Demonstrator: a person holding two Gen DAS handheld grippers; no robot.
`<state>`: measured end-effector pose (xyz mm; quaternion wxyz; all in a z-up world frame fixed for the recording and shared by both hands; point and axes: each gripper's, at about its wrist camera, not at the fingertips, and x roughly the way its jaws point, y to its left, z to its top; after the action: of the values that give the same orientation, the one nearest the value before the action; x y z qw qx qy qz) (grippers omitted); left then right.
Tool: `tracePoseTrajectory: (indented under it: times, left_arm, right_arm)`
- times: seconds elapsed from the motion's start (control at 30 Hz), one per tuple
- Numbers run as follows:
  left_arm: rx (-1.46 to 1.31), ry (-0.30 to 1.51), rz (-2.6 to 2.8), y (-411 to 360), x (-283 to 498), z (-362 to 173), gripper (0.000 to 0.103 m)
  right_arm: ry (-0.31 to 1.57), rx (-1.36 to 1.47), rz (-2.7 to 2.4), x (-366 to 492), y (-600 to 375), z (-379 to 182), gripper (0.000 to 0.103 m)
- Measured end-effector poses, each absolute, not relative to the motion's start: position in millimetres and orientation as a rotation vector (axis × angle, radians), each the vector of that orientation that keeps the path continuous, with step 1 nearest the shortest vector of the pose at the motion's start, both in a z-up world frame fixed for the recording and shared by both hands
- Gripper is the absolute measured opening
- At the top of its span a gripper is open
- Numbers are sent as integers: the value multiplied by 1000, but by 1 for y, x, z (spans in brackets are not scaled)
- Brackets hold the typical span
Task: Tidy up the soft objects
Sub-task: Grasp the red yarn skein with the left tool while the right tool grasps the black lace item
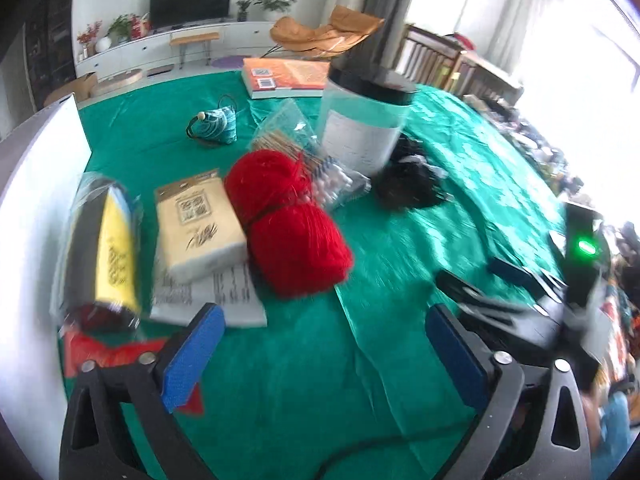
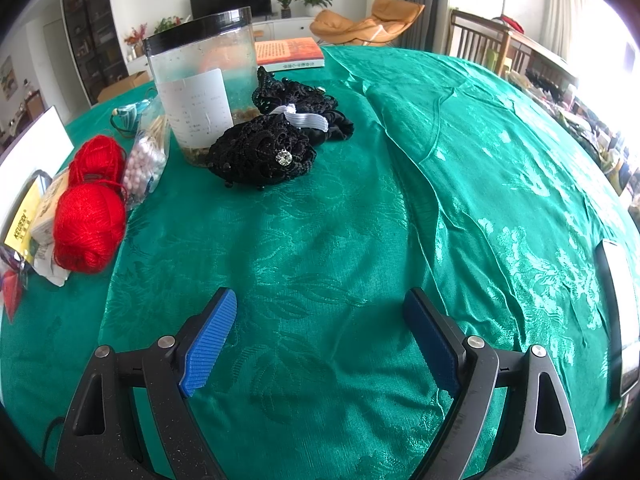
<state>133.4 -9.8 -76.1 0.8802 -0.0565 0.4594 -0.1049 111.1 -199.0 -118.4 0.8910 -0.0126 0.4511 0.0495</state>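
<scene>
Red yarn [image 1: 288,224] lies on the green tablecloth [image 1: 304,368], also in the right wrist view [image 2: 90,216]. A black lace piece with a rhinestone [image 2: 264,156] lies beside a clear jar with a black lid [image 2: 200,88]; it shows blurred in the left wrist view [image 1: 408,184]. A tissue pack [image 1: 198,224] lies left of the yarn. My left gripper [image 1: 324,320] is open and empty, above the cloth in front of the yarn. My right gripper [image 2: 320,304] is open and empty, well short of the lace piece.
A yellow packet in plastic [image 1: 114,256], a bag of cotton swabs [image 2: 146,160], a small teal pouch [image 1: 218,124], an orange book [image 1: 288,76] and a white board [image 1: 40,184] are on the table. A phone [image 2: 618,316] lies at the right edge.
</scene>
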Motion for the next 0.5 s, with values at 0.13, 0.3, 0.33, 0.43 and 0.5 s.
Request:
tracePoseTrajectory:
  times: [0.13,0.3,0.33,0.43,0.5]
  left_arm:
    - [-169,1010,-96,-10,172,-96,86]
    - [-159,973,-64,-7,189,-93,48]
    - [-164,971,-72,-5,189,-93,46]
    - [-184,952,-93,8,180,-90,45]
    - [-207,942,-111,17,174,-83,45]
  right_arm:
    - [908,101,103,110,-219,-111,87]
    - [843,343,69,107,-259,-104,87]
    - [846,384,89,111,-263,-105,87]
    - [875,469,157,135,-264,-101,85]
    - [875,482,219,158,-254,-91,85]
